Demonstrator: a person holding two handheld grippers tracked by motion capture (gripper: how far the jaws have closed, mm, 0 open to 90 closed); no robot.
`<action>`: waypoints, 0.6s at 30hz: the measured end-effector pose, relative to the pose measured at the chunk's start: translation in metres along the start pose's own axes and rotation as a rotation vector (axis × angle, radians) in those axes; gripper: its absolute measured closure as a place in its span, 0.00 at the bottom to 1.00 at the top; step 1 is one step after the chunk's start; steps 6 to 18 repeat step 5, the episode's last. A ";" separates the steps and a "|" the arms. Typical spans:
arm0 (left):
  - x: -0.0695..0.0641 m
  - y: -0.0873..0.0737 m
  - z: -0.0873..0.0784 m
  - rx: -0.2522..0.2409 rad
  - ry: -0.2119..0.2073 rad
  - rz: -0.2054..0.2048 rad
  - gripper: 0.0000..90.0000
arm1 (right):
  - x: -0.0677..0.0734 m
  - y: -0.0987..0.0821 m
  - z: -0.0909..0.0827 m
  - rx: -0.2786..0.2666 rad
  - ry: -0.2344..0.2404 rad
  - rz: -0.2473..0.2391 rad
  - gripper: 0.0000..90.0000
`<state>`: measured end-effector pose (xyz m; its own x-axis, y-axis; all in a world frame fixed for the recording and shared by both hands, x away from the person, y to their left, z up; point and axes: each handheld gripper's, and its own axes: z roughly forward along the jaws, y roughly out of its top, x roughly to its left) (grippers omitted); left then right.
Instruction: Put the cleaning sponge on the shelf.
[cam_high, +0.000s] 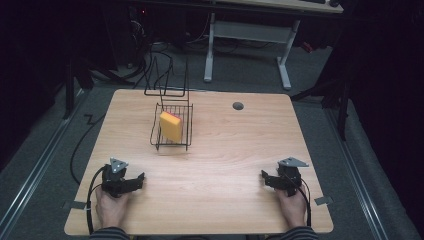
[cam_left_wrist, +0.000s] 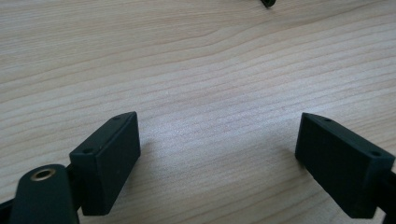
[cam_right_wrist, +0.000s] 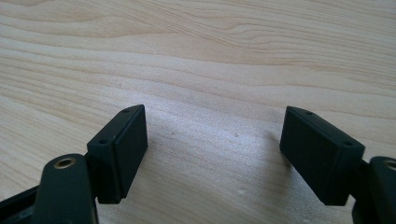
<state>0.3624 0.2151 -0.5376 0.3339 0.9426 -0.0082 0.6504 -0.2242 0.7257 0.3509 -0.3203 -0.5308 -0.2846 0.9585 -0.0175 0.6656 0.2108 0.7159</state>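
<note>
A yellow sponge with an orange edge (cam_high: 171, 126) stands upright inside a black wire basket (cam_high: 172, 145) on the far left-middle of the wooden table (cam_high: 225, 150). My left gripper (cam_high: 141, 179) rests near the front left corner, held by a hand, jaws wide apart over bare wood (cam_left_wrist: 219, 140). My right gripper (cam_high: 263, 177) rests near the front right corner, also open, with nothing but wood between its jaws (cam_right_wrist: 212, 135). Both point toward the table's middle, well short of the basket.
A second black wire frame (cam_high: 167, 80) stands behind the basket at the table's far edge. A round grey cable hole (cam_high: 238, 106) sits at the back right. Beyond the table stands a white desk frame (cam_high: 250, 45) on a dark floor.
</note>
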 end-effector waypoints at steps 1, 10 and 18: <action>0.000 0.000 0.000 0.000 0.001 -0.002 0.16 | 0.000 0.000 0.000 0.000 0.000 0.000 0.26; 0.000 0.000 0.000 -0.002 0.001 -0.009 0.16 | 0.000 0.000 0.000 0.000 0.000 0.000 0.26; 0.000 0.000 0.000 -0.002 0.001 -0.009 0.16 | 0.000 0.000 0.000 0.000 0.000 0.000 0.26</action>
